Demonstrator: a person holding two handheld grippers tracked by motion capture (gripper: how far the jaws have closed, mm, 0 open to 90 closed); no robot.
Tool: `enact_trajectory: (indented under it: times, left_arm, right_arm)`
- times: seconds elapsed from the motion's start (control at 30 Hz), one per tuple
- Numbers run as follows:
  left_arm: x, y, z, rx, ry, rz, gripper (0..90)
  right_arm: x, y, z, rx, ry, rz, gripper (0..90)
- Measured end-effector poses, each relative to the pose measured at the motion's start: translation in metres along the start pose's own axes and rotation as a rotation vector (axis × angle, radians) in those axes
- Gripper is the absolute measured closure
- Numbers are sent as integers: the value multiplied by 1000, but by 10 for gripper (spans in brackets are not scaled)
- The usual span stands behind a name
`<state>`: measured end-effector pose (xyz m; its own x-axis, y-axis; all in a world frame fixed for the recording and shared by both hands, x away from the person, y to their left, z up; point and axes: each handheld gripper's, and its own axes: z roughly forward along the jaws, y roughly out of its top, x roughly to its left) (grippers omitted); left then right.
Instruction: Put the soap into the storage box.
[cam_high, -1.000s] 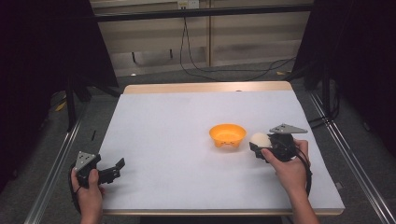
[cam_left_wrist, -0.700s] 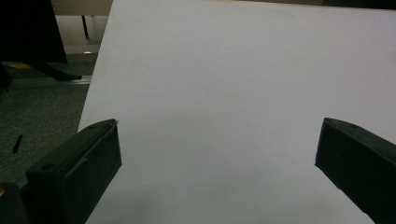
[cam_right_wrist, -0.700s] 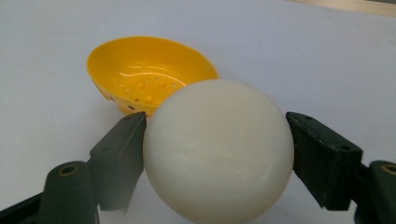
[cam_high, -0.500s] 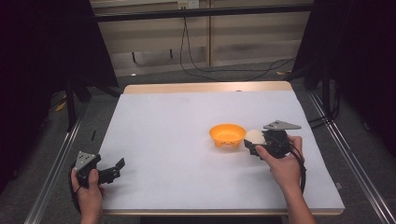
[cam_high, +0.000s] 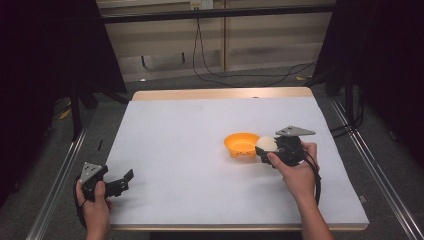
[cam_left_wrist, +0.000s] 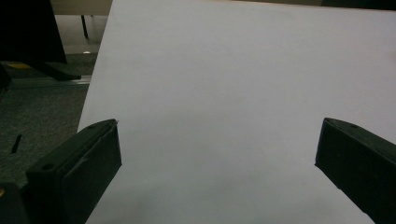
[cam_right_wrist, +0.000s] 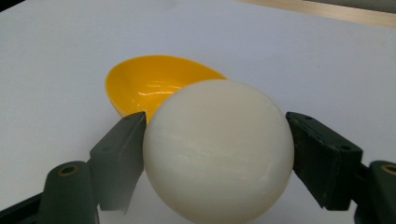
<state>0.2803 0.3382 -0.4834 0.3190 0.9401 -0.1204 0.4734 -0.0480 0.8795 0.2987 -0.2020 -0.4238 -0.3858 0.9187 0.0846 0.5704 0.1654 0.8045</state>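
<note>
Right gripper view: a smooth cream-white ball (cam_right_wrist: 218, 151) was clamped by the right gripper (cam_right_wrist: 215, 158); the glossy orange plastic bowl (cam_right_wrist: 154, 88) lay at eleven o'clock, just beyond. The left gripper (cam_left_wrist: 217, 154) was spread wide, grasping nothing.

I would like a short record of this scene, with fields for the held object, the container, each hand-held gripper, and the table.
held object: white ball, clamped between the two jaws
container: orange bowl, upright on the table, nothing inside
ball and bowl: ball beside the bowl's rim, not in it
right hand-held gripper: shut on the white ball, next to the bowl
left hand-held gripper: jaws apart, nothing between them, near the table's front left corner
table: covered in a white sheet
</note>
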Motion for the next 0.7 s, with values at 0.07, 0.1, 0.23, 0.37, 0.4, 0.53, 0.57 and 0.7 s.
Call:
enact_trajectory:
  times: [0.07,0.1,0.23,0.37,0.4,0.53,0.57,0.7]
  left_arm:
    - [0,0,0,4,-1,5,1]
    - [0,0,0,4,0,4,1]
    - [0,0,0,4,-1,5,1]
    - [0,0,0,3,-2,5,0]
    - [0,0,0,4,-1,5,1]
    - [0,0,0,4,-1,4,1]
    - [0,0,0,4,-1,4,0]
    - [0,0,0,4,-1,4,1]
  right_arm:
    - [1,1,1,-1,3,3,231]
    - [2,2,2,3,2,1,231]
    - [4,4,5,3,5,-1,231]
    - [6,6,8,5,8,-4,231]
    - [7,7,9,6,9,0,231]
    - [8,10,11,5,12,-4,231]
    - [9,10,12,5,10,-4,231]
    - [10,13,14,5,14,-3,231]
